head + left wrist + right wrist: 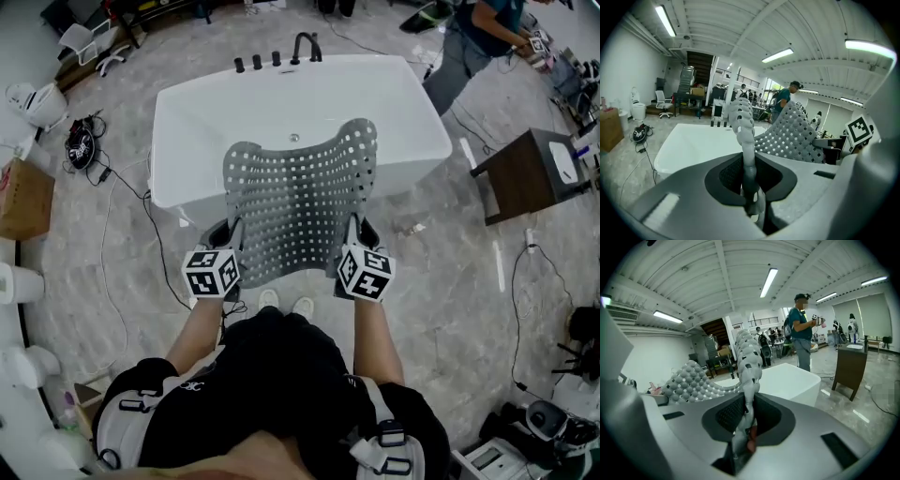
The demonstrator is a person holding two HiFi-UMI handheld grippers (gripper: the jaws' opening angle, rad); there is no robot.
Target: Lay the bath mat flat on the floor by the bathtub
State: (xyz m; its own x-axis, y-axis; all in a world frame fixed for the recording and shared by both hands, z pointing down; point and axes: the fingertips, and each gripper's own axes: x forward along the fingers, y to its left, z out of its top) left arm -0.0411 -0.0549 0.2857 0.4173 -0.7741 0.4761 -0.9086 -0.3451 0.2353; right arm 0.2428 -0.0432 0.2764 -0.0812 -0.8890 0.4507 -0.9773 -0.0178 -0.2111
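item: bath mat (298,211), grey, pierced all over with square holes, nubbed on one face.

place: in the air, not on the floor (450,281). one near corner is pinched in the left gripper (749,185), the other in the right gripper (745,425). the sheet rises up and away ahead of both, over the bathtub (187,112).

grip: each pair of jaws is nearly together, closed on the mat's thin edge.

handling (judged): a light, soft, rubbery sheet. it bows between the grippers and its far corners curl, so it should flop and fold rather than keep its shape. the holes and nubs give purchase, though a thin edge may slide out. best taken at two corners of one edge, well apart, as here.

containers: bathtub, ahead of and below the grippers, white and empty, drain (294,138) bare. cardboard box (23,197), far out on the left gripper's side, contents not visible.
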